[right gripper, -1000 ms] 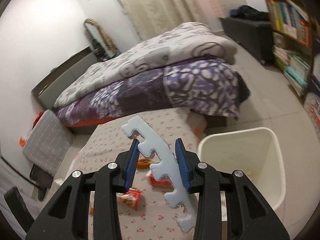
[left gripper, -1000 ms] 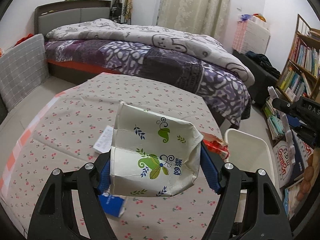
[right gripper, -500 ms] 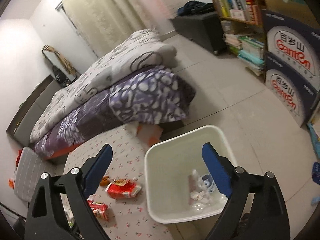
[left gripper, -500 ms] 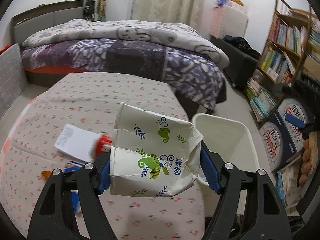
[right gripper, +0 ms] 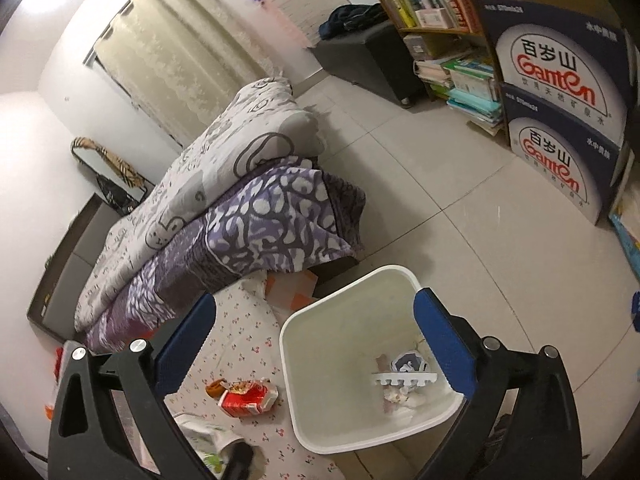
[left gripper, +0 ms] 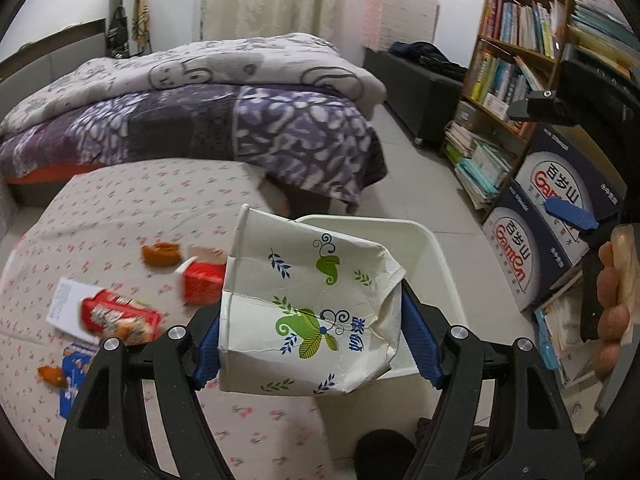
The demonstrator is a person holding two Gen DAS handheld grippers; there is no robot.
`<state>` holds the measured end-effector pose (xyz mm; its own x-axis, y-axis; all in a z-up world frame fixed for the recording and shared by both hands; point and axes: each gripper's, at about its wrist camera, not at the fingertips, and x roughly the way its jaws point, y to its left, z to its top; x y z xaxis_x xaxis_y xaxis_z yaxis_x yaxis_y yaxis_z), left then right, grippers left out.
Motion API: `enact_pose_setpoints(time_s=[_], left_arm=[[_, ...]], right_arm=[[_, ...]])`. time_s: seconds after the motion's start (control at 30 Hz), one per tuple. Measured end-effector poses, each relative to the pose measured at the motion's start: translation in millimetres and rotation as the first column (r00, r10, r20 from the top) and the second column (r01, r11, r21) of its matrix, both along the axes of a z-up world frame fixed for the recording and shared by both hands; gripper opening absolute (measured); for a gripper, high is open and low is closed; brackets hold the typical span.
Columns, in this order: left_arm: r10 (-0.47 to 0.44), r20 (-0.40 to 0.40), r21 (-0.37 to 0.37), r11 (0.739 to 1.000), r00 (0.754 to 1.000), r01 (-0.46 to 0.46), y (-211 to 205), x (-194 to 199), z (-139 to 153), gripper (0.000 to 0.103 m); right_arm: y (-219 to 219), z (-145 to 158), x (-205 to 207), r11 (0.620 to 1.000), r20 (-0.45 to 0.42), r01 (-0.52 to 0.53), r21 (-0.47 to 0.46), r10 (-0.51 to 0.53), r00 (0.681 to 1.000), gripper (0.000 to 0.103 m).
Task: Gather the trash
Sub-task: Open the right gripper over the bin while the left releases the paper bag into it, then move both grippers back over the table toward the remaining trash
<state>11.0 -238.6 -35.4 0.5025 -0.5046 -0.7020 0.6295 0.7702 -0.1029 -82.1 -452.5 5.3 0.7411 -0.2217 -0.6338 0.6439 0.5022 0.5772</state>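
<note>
L fingers [left gripper: 208,344] clamp crumpled paper cup [left gripper: 308,308]; R gripper [right gripper: 316,344] jaws opening, empty, over bin [right gripper: 304,412].

Left gripper [left gripper: 310,336] angled downward, blue pads [left gripper: 208,354] pressed on both sides of crumpled paper cup [left gripper: 308,312]. Right gripper [right gripper: 314,344] angled downward, rolled to one side, jaws opening wide, nothing between them. Right hand [left gripper: 614,304] visible at left-wrist view's right edge, fingers wrapped around gripper handle.
</note>
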Motion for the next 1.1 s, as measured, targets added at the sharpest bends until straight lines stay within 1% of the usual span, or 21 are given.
enact_pose_setpoints(time_s=[0.17,0.2,0.23,0.3,0.47,0.6,0.7,0.9,1.03,1.1], left_arm=[[-0.044,0.014,0.010,0.999,0.999,0.044,-27,-7,6,0.073],[-0.052,0.019,0.011,0.999,0.998,0.051,-33,-8,7,0.075],[-0.061,0.018,0.009,0.998,0.998,0.060,-38,-8,7,0.083],[-0.061,0.014,0.007,0.998,0.998,0.061,-44,-6,8,0.090],[-0.054,0.001,0.020,0.998,0.999,0.054,-45,-4,5,0.090],[-0.038,0.006,0.060,0.998,0.999,0.037,-34,-3,-2,0.091],[-0.023,0.010,0.081,0.996,1.000,0.022,-18,-2,-6,0.091],[-0.003,0.044,0.112,0.994,0.999,-0.002,12,1,-5,0.092],[0.018,0.056,0.110,0.994,0.998,-0.024,31,6,-2,0.093],[0.029,0.064,0.113,0.993,0.997,-0.036,41,9,-2,0.093]], right_arm=[[-10,0,-7,0.999,0.025,0.026,0.030,-0.027,0.999,0.096],[-13,1,-8,0.999,0.027,0.030,0.033,-0.031,0.999,0.096],[-15,1,-10,0.999,0.030,0.036,0.036,-0.037,0.999,0.096],[-17,2,-12,0.998,0.030,0.045,0.035,-0.046,0.999,0.096],[-19,4,-14,0.999,0.028,0.050,0.017,-0.051,0.998,0.096],[-18,5,-13,0.999,0.026,0.038,0.020,-0.038,0.999,0.096],[-13,5,-9,1.000,0.007,0.026,0.006,-0.026,1.000,0.096],[13,5,11,0.996,-0.074,-0.026,-0.081,0.020,0.997,0.096],[37,5,24,0.985,-0.131,-0.078,-0.155,0.058,0.990,0.096],[51,6,33,0.973,-0.169,-0.110,-0.205,0.075,0.983,0.096]])
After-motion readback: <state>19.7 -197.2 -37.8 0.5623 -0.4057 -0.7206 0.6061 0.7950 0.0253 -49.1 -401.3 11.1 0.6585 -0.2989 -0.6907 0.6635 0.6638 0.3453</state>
